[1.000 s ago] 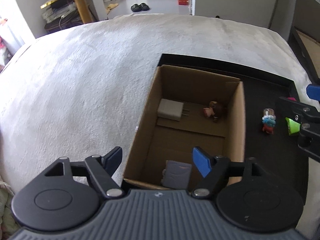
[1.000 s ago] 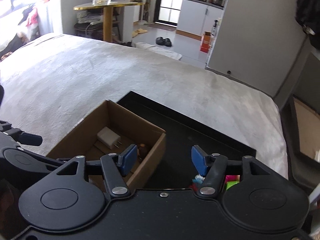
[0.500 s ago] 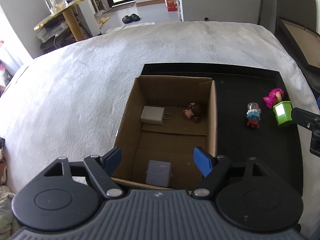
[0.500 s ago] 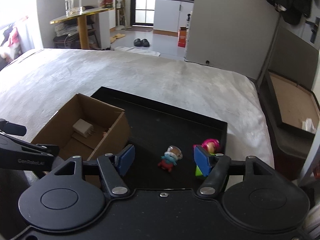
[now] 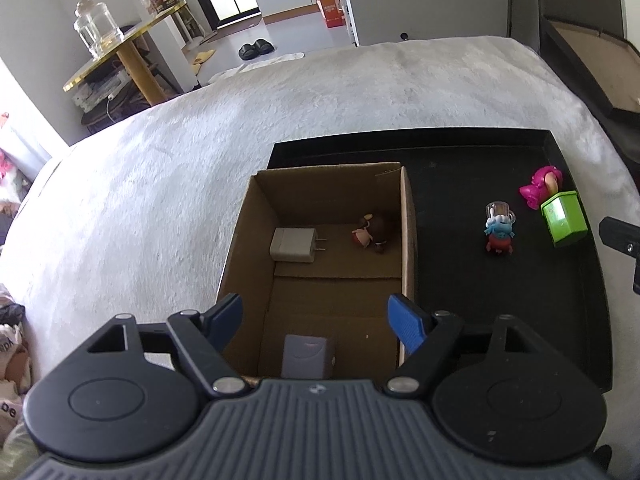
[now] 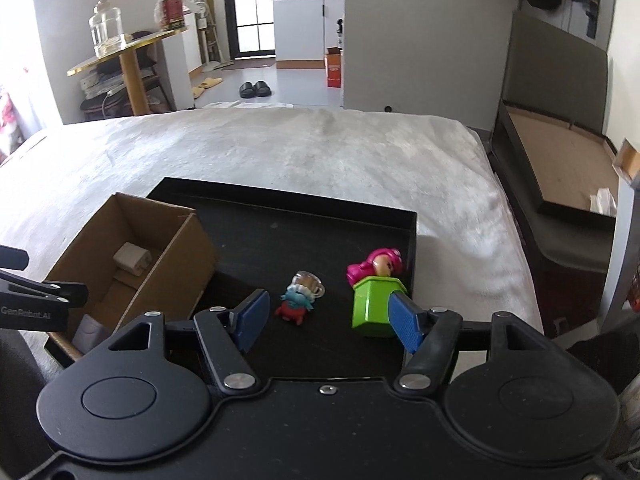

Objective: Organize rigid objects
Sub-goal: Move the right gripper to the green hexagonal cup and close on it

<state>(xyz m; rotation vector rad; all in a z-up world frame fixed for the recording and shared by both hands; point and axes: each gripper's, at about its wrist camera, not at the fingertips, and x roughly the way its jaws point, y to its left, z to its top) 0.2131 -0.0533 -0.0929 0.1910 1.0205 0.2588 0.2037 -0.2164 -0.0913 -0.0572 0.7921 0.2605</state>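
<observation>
Cardboard box [image 5: 328, 240] at black tray's [image 5: 560, 320] left edge.

Landmark: cardboard box [image 5: 326, 248], sitting on the left end of the tray [image 5: 452, 152]; tray lies on the bed [image 5: 180, 184].

In the box: charger plug [image 5: 293, 245] at the far left, small figurine [image 5: 372, 233] at the far right, just beside the box's right wall. Pouch-like item [image 5: 307, 356] against the near wall.

Right of the box, on the tray floor: toy figure with a cup [image 6: 301, 298] nearest, apart from the box. Further right, block [image 6: 374, 306], with the doll [image 6: 376, 265] touching it just behind.

Behind the bed, left of the box: side table [image 6: 128, 50] with a glass jar [image 6: 106, 30] on it. Slippers [image 6: 255, 89] on the floor beyond.
</observation>
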